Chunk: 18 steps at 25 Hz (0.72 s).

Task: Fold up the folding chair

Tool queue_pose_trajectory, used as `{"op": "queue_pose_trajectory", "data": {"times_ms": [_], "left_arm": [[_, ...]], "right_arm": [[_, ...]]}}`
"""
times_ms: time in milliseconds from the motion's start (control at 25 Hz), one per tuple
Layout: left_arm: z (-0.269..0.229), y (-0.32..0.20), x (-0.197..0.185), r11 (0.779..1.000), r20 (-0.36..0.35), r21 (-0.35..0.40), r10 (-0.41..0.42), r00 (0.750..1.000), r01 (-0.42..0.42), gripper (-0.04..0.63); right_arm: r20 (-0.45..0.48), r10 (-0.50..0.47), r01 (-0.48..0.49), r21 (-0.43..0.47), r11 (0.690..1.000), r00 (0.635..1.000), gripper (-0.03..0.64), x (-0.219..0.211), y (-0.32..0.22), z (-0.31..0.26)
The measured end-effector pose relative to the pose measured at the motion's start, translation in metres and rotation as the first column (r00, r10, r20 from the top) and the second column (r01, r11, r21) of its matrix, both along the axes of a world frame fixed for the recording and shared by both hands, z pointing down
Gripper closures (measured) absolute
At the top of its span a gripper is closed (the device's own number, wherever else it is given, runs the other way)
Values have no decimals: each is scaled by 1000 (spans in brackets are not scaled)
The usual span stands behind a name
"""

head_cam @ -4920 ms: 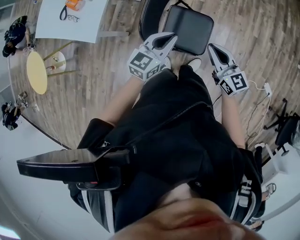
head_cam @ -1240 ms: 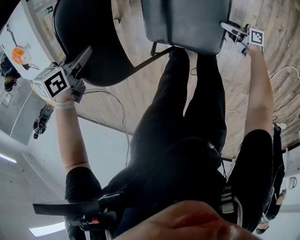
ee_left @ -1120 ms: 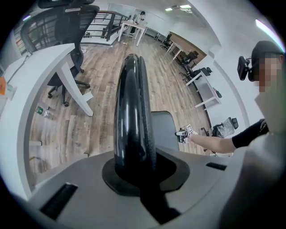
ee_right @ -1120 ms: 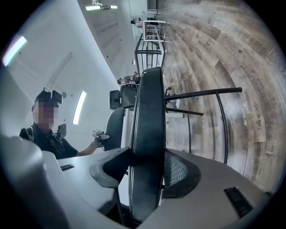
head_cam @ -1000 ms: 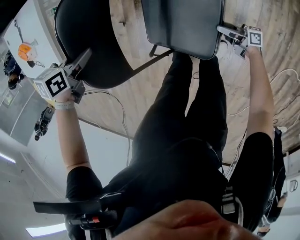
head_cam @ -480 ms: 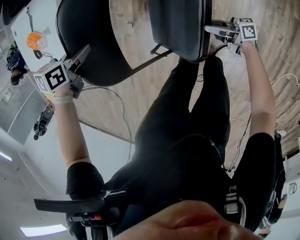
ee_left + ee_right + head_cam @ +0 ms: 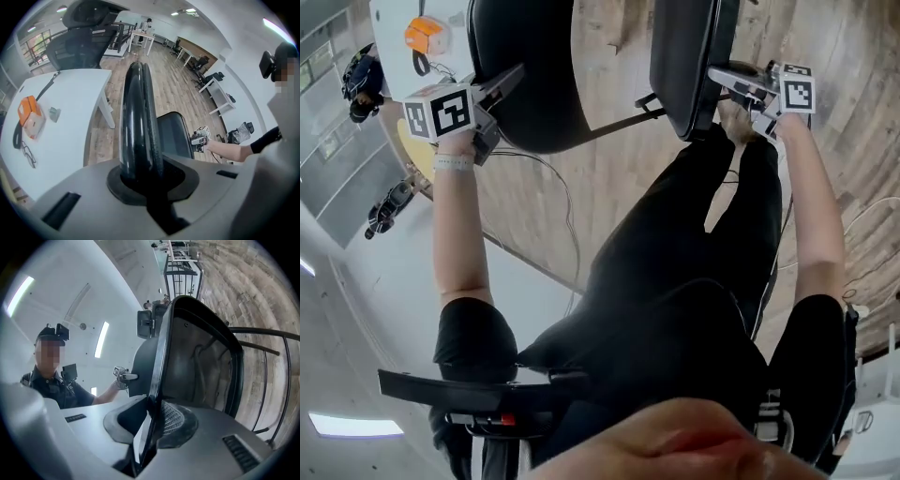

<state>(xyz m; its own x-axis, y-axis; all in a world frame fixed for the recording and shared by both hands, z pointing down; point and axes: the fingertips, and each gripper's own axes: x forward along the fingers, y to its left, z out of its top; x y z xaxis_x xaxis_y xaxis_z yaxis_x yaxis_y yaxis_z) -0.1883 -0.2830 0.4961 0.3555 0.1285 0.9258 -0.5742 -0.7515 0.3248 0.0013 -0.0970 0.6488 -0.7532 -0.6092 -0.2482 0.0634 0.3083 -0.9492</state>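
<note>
Two grippers: both are on the folding chair (image 7: 525, 103), one at each main part.
Chair place: it stands on the wooden floor (image 7: 609, 187), just right of the white table (image 7: 389, 19).
Left gripper (image 7: 508, 82): its fingers (image 7: 93, 187) are clenched on the rounded top rim of the backrest (image 7: 137, 108), on the chair's table side.
Seat (image 7: 682, 56): tipped up steeply, almost on edge. By my reading it is not yet flat against the backrest.
Right gripper (image 7: 719, 75): on the side away from the table. Its fingers (image 7: 171, 420) are closing, with the thin seat edge nipped between them.
Risk, right side: the bite is shallow and on a narrow rim. If it fails to firm up, the seat may slip out and drop open.
Risk, left side: the backrest rim looks glossy and round. A sideways pull could slide it through the fingers and let the chair tip toward the table.
Risk, below: the person's legs (image 7: 694, 244) are close under the seat. A falling seat or a closing frame could catch them.
</note>
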Motion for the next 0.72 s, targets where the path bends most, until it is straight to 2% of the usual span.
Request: {"op": "queue_pose_trajectory", "data": {"times_ms": [320, 440, 600, 720], "left_arm": [[-21, -30, -25, 999, 19, 29, 16, 1000, -16, 549], [-22, -38, -32, 999, 26, 38, 21, 999, -21, 549], [-22, -50, -44, 999, 35, 40, 20, 999, -21, 549], [-25, -56, -49, 999, 38, 45, 20, 999, -21, 549]], "right_arm": [[5, 33, -33, 32, 999, 999, 583, -67, -70, -38], [-58, 31, -30, 27, 999, 998, 583, -92, -92, -41], [-78, 40, -42, -21, 999, 996, 583, -121, -118, -40], [-137, 45, -48, -24, 999, 990, 581, -136, -137, -44]]}}
